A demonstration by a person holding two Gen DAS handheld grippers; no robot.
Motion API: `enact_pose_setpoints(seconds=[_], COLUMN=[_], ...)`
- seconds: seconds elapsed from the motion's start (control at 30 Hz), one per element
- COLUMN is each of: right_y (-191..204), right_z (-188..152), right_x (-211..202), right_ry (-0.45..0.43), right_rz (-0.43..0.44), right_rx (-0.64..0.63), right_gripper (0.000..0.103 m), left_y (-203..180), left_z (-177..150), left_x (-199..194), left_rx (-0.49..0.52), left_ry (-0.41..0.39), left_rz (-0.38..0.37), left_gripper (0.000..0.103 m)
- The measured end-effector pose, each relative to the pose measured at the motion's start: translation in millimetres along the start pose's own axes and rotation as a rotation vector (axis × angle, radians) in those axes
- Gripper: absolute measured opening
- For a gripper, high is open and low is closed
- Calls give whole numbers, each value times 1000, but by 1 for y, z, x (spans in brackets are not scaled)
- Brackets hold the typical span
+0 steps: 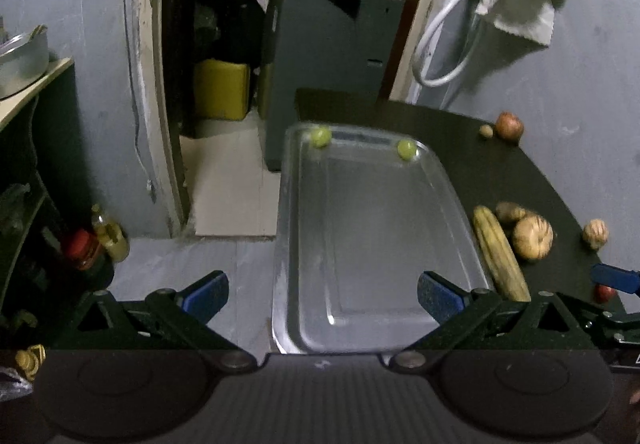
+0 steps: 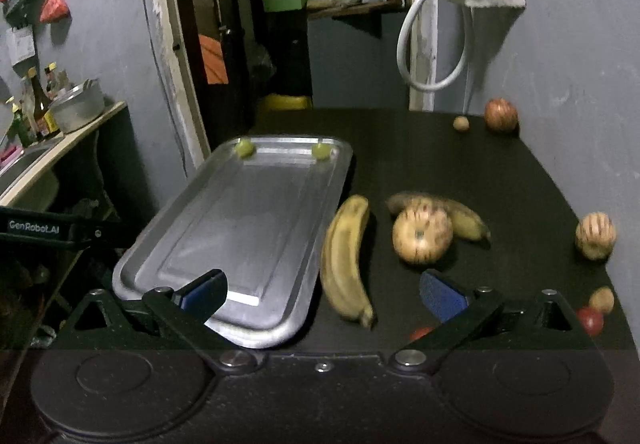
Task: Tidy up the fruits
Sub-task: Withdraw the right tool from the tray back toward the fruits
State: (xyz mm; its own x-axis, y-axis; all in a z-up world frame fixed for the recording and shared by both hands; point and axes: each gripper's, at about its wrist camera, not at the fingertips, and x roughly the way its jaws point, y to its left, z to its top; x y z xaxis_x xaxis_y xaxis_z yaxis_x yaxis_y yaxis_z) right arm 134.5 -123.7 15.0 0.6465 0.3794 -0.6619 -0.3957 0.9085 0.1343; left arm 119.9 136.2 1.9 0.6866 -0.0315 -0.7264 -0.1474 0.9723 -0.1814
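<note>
A metal tray (image 1: 304,228) (image 2: 176,244) lies at the left edge of a dark table (image 2: 460,164); two small green fruits (image 1: 321,136) (image 1: 405,149) rest at its far end. Right of the tray lie a yellow banana (image 2: 346,256) (image 1: 500,252), a pale striped apple (image 2: 422,234) (image 1: 532,236) and a second banana (image 2: 466,218) behind it. My left gripper (image 1: 322,294) is open over the tray's near end, nothing between its fingers. My right gripper (image 2: 324,294) is open, its jaws straddling the tray's near right corner and the banana's stem end without touching them.
A red apple (image 2: 501,114) and a small round fruit (image 2: 461,123) sit at the table's far right. More fruits lie along the right edge (image 2: 595,235), with a red one (image 2: 591,320) near the front. A counter with a pot (image 2: 78,106) stands left; a doorway (image 2: 240,44) opens behind.
</note>
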Motion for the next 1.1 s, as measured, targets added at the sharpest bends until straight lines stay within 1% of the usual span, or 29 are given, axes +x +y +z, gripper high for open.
enact_pose_setpoints(seconds=[0.17, 0.4, 0.6, 0.87, 1.1], right_y=[-5, -19, -34, -59, -72], right_z=[-17, -45, -70, -91, -96], right_x=[-9, -23, -36, -52, -61], right_ry=[32, 68, 79, 71, 67], right_rz=[-3, -53, -106, -171, -163], right_rx=[-1, -11, -9, -12, -35], right_gripper=[102, 102, 102, 102, 102], left_y=[-11, -30, -50, -92, -123], left_z=[-19, -39, -46, -42, -37], left_x=[-3, -1, 3, 9, 13], left_rx=[33, 109, 180, 363, 470], left_ry=[49, 108, 147, 151, 132], left_rz=[-1, 3, -2, -36, -84], left_gripper=[102, 102, 102, 102, 102])
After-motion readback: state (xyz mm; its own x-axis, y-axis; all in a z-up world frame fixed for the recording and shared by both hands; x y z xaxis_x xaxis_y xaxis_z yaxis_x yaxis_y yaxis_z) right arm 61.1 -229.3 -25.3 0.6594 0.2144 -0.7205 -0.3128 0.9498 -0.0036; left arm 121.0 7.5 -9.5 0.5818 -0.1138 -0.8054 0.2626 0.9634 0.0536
